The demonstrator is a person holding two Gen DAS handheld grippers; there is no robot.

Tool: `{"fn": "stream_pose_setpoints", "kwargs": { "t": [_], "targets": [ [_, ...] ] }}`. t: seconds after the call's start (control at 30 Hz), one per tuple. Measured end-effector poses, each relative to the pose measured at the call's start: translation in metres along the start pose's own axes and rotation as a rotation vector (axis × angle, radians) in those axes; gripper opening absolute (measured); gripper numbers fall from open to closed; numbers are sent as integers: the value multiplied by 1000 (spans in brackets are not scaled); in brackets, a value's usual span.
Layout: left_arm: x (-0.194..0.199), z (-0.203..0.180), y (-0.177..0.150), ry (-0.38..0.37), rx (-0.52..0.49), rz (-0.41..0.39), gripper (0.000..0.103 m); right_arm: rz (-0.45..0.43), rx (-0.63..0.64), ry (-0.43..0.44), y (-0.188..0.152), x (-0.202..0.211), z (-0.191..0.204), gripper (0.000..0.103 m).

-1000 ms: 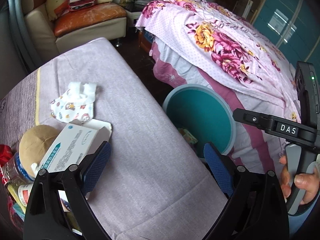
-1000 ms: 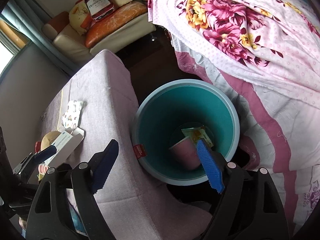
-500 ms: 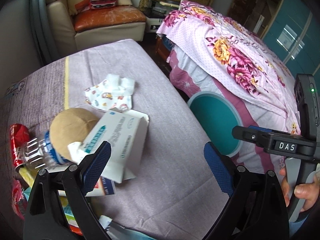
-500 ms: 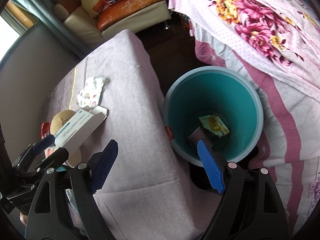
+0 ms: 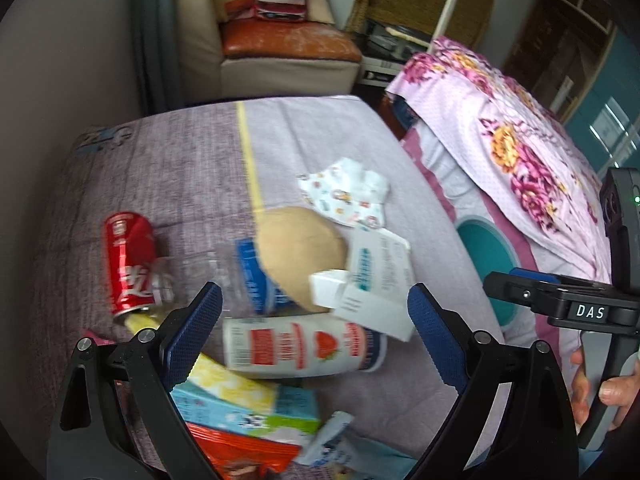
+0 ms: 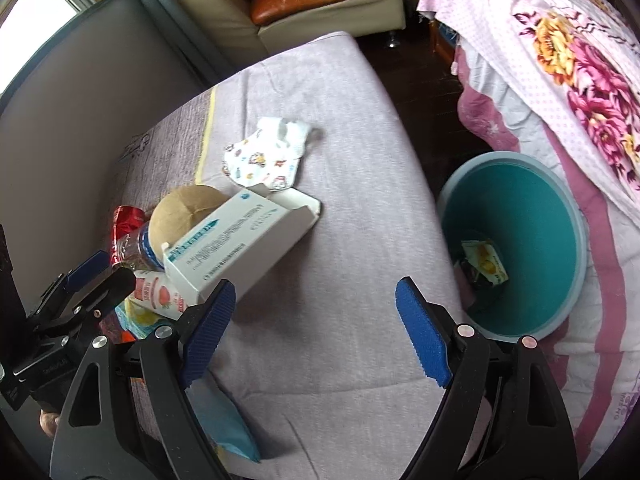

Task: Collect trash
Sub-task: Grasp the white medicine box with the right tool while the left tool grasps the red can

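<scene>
Both grippers are released and empty. The left gripper (image 5: 314, 316) hangs over the white bottle (image 5: 300, 348) at lower centre, probably lining up a grasp; the right gripper (image 6: 310, 320) waits beside the teal bin (image 6: 516, 252), already holding trash, at right.

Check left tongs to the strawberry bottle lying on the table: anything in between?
Nothing visible. The left tongs are open and the strawberry bottle lies on its side right between the pads. The white carton leans over its cap end and the teal box sits just below, so both crowd the grasp.
</scene>
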State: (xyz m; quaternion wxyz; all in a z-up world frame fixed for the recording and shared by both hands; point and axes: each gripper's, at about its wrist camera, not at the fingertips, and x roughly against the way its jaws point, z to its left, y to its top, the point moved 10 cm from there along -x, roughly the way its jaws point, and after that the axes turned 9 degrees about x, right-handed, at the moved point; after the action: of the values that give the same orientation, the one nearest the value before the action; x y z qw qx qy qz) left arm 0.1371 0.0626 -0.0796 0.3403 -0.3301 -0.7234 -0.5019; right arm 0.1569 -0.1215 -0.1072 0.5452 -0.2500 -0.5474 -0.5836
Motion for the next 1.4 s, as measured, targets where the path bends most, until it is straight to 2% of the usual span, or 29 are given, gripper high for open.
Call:
{"fn": "stream_pose_setpoints", "kwargs": {
  "t": [0.27,0.47,0.57,0.7,0.8,0.87,0.93,1.03,1.07,1.13,1.2,1.27,1.4],
  "targets": [
    [3,65,19,79,73,-23,94,99,-57,59,7,-36,26,79],
    [-3,119,36,141,145,-35,94,161,-151,106,10,-64,32,79],
    [-9,144,39,165,182,-24,94,205,-185,170,7,-80,42,79],
    [-22,172,39,185,234,5,94,207,-228,232,10,-92,52,79],
    [-30,183,35,195,247,27,94,177,-208,228,15,-96,58,79],
    [-35,188,30,198,254,45,93,146,-196,222,17,-94,60,69],
    [-36,191,28,197,266,34,92,113,-192,221,22,-90,62,54],
    [-37,195,25,177,289,45,74,78,-180,235,25,-77,57,38],
    [-37,196,23,163,296,52,61,67,-170,237,26,-72,57,36],
    [-36,191,25,143,300,39,48,43,-135,231,27,-61,57,32],
    [-33,190,25,173,277,29,48,27,-95,208,27,-52,57,31],
    [-33,190,24,170,268,33,49,17,-57,187,27,-46,60,31],
    [-36,190,21,153,255,51,54,46,-33,251,29,-44,73,33]
  ]
}}
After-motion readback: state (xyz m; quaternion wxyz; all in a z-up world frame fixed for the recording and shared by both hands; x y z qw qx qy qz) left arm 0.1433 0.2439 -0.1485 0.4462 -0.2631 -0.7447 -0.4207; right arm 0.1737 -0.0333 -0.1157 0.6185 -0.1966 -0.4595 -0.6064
